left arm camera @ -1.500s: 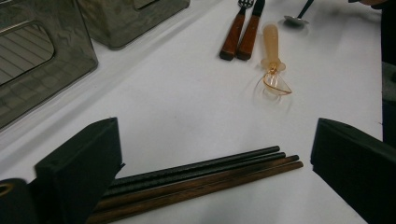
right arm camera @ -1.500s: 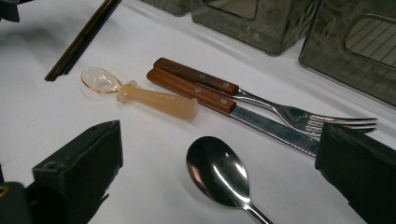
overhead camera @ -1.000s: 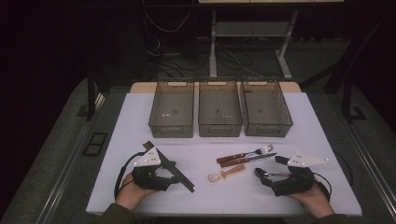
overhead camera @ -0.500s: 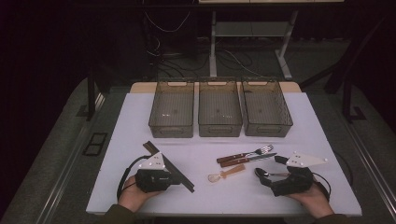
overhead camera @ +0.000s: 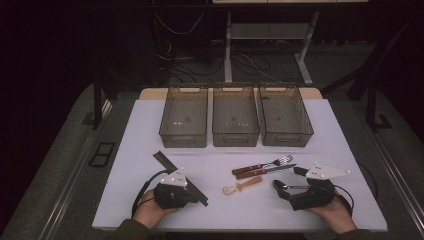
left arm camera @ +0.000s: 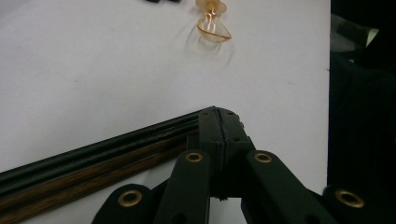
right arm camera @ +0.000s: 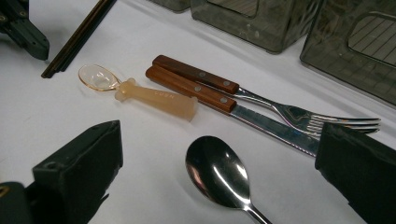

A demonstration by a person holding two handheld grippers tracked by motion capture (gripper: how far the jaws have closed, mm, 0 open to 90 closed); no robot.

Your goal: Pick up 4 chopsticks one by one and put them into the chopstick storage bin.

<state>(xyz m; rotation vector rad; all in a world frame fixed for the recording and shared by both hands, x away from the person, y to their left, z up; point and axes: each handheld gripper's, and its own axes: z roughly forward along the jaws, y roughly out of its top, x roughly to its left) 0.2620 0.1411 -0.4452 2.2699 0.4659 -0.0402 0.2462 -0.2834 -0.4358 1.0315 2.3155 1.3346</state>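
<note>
Left gripper jaws just closed, now clenched on dark chopsticks near their end; a second ago chopsticks lay free between spread jaws. Chopsticks lie flat on desk, left of amber spoon. Grip looks secured, so lift toward left bin likely next. Right gripper released, idle, straddling steel spoon.

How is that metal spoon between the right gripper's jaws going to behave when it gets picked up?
The metal spoon looks polished and mirror-bright, so it is probably slippery against the pads. It appears to be solid steel, likely stiff and fairly heavy for its size. Its rounded bowl rests on the smooth table, so a nudge might spin or rock it.
</note>
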